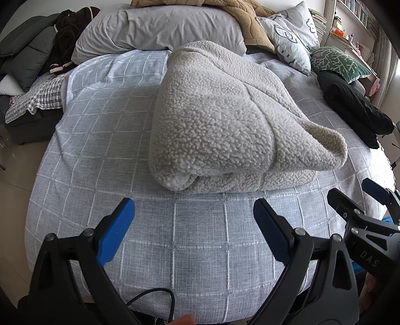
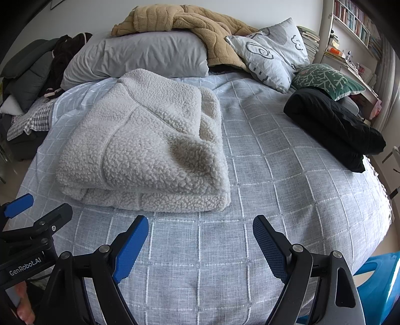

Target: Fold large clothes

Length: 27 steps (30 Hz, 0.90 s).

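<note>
A cream fleece garment [image 1: 225, 120] lies folded into a thick bundle on the grey checked bedspread [image 1: 105, 140]; the right wrist view has the same fleece garment [image 2: 145, 150] left of centre on the bedspread [image 2: 287, 187]. My left gripper [image 1: 193, 212] hovers over the bed's near edge just short of the bundle, blue pads wide apart, nothing between them. My right gripper [image 2: 200, 230] is likewise open and empty, off the bundle's near right corner. Each gripper shows at the edge of the other's view: the right gripper [image 1: 355, 197], the left gripper [image 2: 42, 207].
A folded black garment [image 2: 332, 127] lies at the bed's right side. Grey pillow [image 2: 140, 57], tan fleece [image 2: 190, 22], patterned cushions [image 2: 272, 52] and a green cushion [image 2: 325, 77] line the head. Dark clothes [image 1: 32, 52] pile at left. A blue stool [image 2: 380, 282] stands lower right.
</note>
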Each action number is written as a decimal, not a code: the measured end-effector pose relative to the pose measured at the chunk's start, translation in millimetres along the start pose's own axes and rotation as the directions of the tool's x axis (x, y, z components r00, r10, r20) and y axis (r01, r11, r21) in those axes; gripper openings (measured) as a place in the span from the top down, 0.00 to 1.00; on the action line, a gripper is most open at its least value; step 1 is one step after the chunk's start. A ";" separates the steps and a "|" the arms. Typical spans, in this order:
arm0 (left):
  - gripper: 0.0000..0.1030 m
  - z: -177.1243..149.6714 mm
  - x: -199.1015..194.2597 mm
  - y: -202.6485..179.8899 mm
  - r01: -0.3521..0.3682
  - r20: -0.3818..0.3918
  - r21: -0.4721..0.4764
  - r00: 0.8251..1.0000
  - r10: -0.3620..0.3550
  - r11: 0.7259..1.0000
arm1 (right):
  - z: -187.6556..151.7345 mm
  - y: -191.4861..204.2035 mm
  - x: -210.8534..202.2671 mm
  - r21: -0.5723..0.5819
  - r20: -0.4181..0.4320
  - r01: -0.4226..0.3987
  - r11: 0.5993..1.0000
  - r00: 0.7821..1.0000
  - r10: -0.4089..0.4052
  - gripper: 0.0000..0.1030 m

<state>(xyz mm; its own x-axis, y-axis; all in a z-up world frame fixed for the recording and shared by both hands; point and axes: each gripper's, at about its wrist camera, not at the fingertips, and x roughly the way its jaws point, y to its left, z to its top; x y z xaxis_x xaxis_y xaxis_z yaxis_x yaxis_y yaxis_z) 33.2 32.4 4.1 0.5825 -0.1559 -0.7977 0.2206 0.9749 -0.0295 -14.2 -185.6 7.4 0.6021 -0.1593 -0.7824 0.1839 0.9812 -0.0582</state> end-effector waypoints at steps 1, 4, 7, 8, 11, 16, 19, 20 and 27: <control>0.07 -0.3 0.0 -0.1 0.000 0.000 0.000 1.000 0.000 1.000 | -0.1 0.0 0.0 0.000 0.001 0.000 1.000 1.000 0.000 0.15; 0.07 0.1 0.0 -0.3 0.000 0.000 0.000 1.000 0.000 1.000 | -0.1 0.1 0.1 0.000 0.001 0.000 1.000 1.000 0.000 0.15; 0.07 -0.1 -0.2 -0.2 0.000 -0.001 -0.002 1.000 0.000 1.000 | -0.1 0.3 0.1 0.000 0.000 0.001 1.000 1.000 -0.001 0.15; 0.07 -0.2 -0.3 -0.2 0.000 0.000 -0.002 1.000 0.000 1.000 | -0.1 0.3 0.1 0.000 0.000 0.000 1.000 1.000 0.000 0.15; 0.07 0.2 0.4 0.0 0.000 -0.001 -0.001 1.000 0.000 1.000 | -0.1 0.4 0.2 0.000 0.000 0.001 1.000 1.000 -0.001 0.15; 0.07 -0.8 0.6 -0.7 -0.002 -0.002 0.000 1.000 0.002 1.000 | 0.0 0.3 0.2 0.000 0.000 0.000 1.000 1.000 0.000 0.15; 0.07 -1.1 0.5 -0.7 0.000 -0.003 -0.002 1.000 0.000 1.000 | 0.1 0.2 0.2 -0.001 0.000 0.000 1.000 1.000 0.000 0.15; 0.07 -1.8 0.4 -1.2 0.000 -0.003 -0.002 1.000 0.000 1.000 | 0.0 0.2 0.3 -0.001 0.000 0.000 1.000 1.000 0.000 0.15; 0.07 -2.5 0.8 -2.0 0.002 -0.005 0.007 1.000 -0.002 1.000 | 0.1 0.6 0.2 0.000 0.001 0.001 1.000 1.000 -0.001 0.15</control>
<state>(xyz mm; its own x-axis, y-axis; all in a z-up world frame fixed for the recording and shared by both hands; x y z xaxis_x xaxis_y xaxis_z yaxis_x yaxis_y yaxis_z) 31.3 30.6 2.0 0.5784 -0.1568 -0.8005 0.2267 0.9736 -0.0269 -13.9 -185.1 7.2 0.6025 -0.1600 -0.7819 0.1840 0.9811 -0.0590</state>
